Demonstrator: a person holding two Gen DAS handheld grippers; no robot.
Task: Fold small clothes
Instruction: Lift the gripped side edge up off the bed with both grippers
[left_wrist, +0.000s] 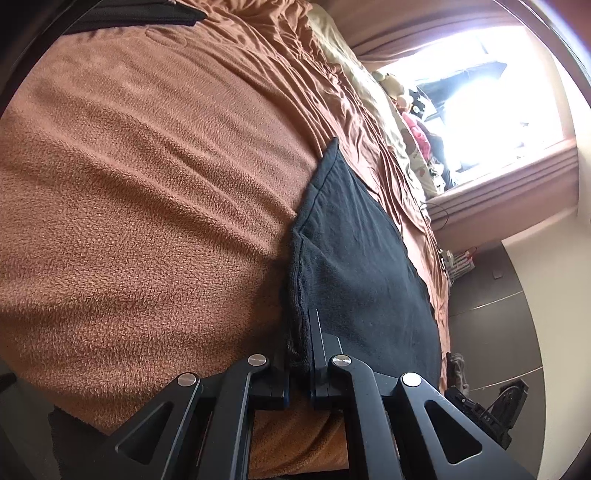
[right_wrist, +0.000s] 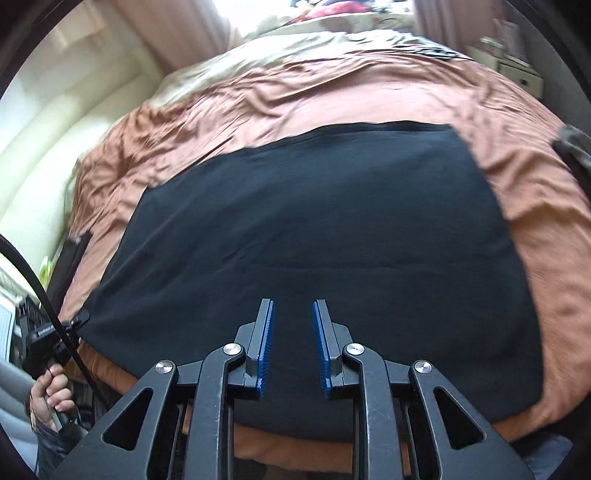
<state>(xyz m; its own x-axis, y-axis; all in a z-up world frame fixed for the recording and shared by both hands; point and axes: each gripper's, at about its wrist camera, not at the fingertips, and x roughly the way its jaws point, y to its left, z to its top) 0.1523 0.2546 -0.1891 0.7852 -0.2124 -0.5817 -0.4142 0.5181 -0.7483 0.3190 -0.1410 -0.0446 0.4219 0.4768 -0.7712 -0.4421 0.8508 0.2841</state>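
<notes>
Item: flat black fabric garment (right_wrist: 314, 236), spread on the brown fleece blanket (left_wrist: 140, 206) covering the bed.
Left claw (left_wrist: 299, 354): fingers together, clamped on the garment's folded edge.
Right claw (right_wrist: 292, 347): blue ribbed pads (right_wrist: 266, 347) apart, empty, above the garment's near edge.

The left gripper (left_wrist: 300, 350) sits low at the near edge of the black garment (right_wrist: 314, 240), its two fingers drawn together with a bunched fold of that dark cloth pinched between them. The right gripper (right_wrist: 292, 347) hangs just above the garment's near half, pointing across it, its blue-padded fingers (right_wrist: 266, 347) parted with nothing between them. Off the garment's left corner, the person's left hand (right_wrist: 50, 393) is wrapped round a black handle.
</notes>
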